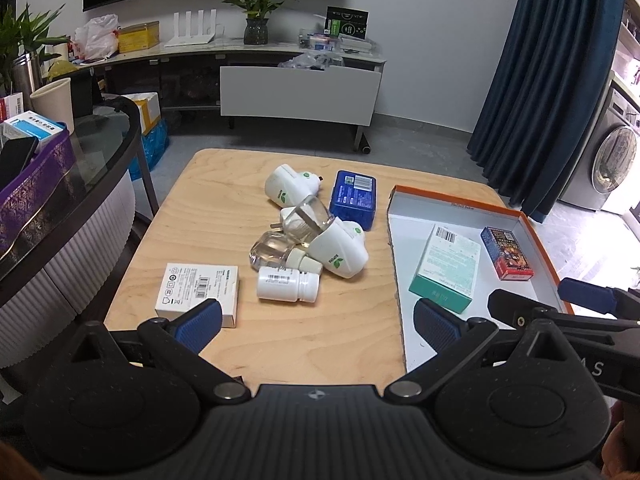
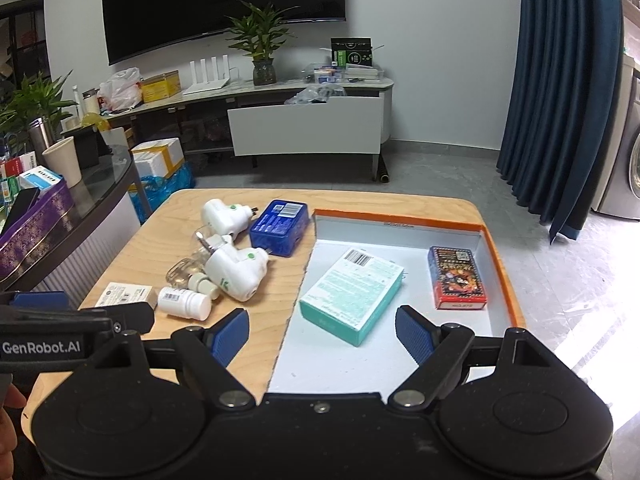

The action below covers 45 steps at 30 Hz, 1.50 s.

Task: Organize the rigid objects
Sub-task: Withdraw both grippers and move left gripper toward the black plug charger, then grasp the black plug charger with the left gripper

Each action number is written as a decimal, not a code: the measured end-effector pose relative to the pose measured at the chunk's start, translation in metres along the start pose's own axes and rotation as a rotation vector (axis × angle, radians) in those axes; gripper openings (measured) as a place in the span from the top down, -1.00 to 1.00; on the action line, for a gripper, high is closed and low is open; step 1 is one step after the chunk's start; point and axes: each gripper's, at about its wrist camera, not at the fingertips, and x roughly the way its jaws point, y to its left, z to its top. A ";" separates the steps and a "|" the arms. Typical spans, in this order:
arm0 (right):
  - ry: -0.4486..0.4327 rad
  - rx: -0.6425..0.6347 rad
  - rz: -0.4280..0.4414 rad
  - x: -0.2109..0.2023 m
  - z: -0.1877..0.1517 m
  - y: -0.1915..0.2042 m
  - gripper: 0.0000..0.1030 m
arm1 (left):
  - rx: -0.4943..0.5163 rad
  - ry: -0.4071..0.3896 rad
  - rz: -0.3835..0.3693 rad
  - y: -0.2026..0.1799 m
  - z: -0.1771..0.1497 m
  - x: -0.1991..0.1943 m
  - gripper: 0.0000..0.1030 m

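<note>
Left wrist view had the left gripper (image 1: 318, 322) hanging over the near edge of the wooden table (image 1: 192, 216) with its jaws wide apart and nothing between them. Just past the left pad sat a white box (image 1: 197, 293) with a barcode on top. Beside it a white pill bottle (image 1: 288, 285) lay on its side, touching a messy pile: two white plug-in units (image 1: 340, 252) and a couple of clear little bottles (image 1: 269, 249), all jumbled against each other. A blue box (image 1: 353, 198) lay at the far side of that pile.

Off to the right was the tray (image 1: 536, 236), white inside with an orange rim. Two things were already in it: a teal box (image 1: 446, 270) lying flat near the left wall, and a red and blue card box (image 1: 507, 253) further right, clearly apart from the teal one.

Right wrist view showed the right gripper (image 2: 322, 334) hovering over the near left part of the tray, jaws spread wide, gripping nothing. The teal box sat just ahead of the gap between the pads, not touched by either as far as I could tell. The left gripper's arm poked in from the left edge of that view, near the white box.
</note>
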 end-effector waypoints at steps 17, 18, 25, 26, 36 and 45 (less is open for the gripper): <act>0.049 -0.063 0.099 0.004 -0.043 0.046 -0.84 | 0.054 -0.038 -0.044 0.044 -0.049 -0.014 -1.00; 0.048 -0.069 0.107 0.005 -0.044 0.047 -0.84 | 0.042 -0.043 -0.033 0.046 -0.051 -0.015 -1.00; 0.055 -0.070 0.105 0.007 -0.050 0.046 -0.87 | -0.066 -0.022 0.054 0.071 -0.067 -0.002 -1.00; 0.058 -0.066 0.105 0.008 -0.051 0.045 -0.87 | -0.072 -0.015 0.062 0.074 -0.069 0.002 -1.00; 0.074 -0.075 0.104 0.015 -0.054 0.049 -0.87 | -0.051 0.011 0.103 0.077 -0.077 0.034 -1.00; 0.083 -0.080 0.093 0.023 -0.052 0.050 -0.87 | -0.039 -0.011 0.138 0.067 -0.083 0.048 -0.39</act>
